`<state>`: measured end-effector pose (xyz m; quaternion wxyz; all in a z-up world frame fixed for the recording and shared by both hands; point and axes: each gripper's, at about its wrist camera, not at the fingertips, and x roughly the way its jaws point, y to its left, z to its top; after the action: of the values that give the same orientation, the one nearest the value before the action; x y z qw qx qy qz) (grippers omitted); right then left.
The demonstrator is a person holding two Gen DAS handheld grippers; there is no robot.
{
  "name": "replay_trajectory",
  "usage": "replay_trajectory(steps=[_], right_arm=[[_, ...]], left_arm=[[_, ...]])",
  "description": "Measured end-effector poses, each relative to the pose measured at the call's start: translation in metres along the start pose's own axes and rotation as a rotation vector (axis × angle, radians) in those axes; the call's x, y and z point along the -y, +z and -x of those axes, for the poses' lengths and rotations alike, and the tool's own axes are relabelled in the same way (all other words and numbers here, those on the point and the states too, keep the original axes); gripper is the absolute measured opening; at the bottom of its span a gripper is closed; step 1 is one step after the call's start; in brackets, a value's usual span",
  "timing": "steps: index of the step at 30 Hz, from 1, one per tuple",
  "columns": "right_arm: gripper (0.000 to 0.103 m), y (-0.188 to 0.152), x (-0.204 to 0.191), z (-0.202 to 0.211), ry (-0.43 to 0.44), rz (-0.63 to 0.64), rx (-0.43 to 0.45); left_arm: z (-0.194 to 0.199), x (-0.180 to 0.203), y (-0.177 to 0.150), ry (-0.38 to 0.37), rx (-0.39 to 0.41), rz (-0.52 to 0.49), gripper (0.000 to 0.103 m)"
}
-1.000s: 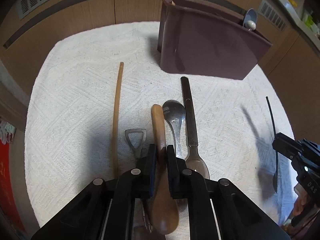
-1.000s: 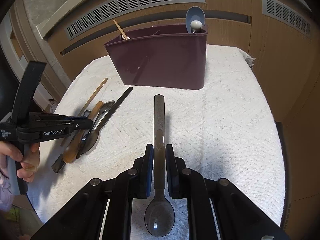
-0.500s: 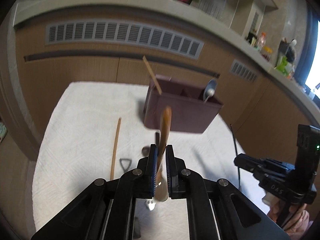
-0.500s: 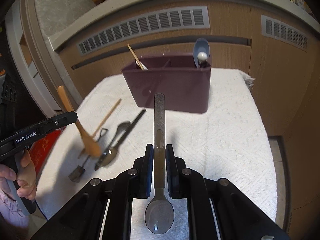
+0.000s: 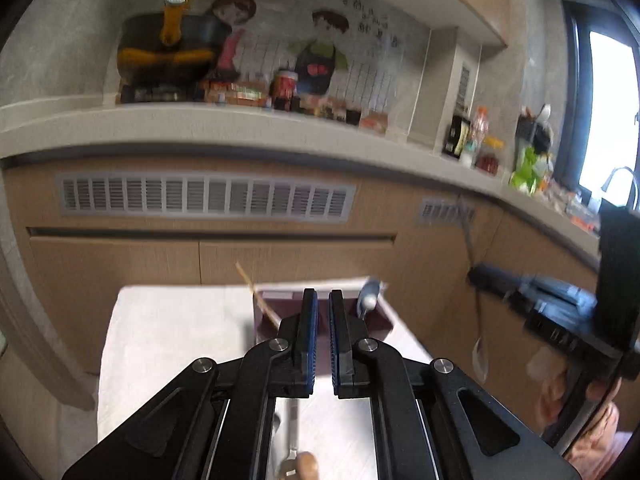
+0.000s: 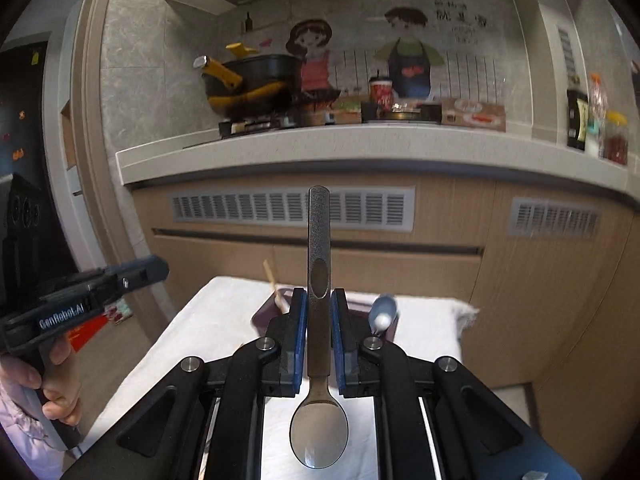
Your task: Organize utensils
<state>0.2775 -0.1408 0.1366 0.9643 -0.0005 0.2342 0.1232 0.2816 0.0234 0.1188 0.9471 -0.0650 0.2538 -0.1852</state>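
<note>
Above the white cloth, right fingers pinch a spoon; left fingers nearly together, empty.

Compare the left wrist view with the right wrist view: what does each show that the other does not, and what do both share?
Left wrist only: the right gripper seen side-on, gripping the grey spoon, and a bright window.
Right wrist only: the left gripper and the hand holding it.
Both: the maroon utensil holder, the white cloth and the blue spoon standing in the holder.
</note>
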Motion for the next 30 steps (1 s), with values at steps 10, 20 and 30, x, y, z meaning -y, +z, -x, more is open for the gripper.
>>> replay_trajectory(steps=[10, 20, 30], right_arm=[[0.010, -0.063, 0.013, -0.021, 0.017, -0.074, -0.154], [0.010, -0.106, 0.023, -0.023, 0.028, -0.140, -0.238], [0.010, -0.116, 0.021, -0.028, 0.016, -0.140, -0.254]], left_arm=[[-0.061, -0.004, -0.119, 0.031, -0.437, 0.005, 0.014], [-0.090, 0.018, -0.182, 0.111, -0.549, -0.045, 0.032], [-0.112, 0.021, -0.180, 0.128, -0.531, -0.050, 0.040]])
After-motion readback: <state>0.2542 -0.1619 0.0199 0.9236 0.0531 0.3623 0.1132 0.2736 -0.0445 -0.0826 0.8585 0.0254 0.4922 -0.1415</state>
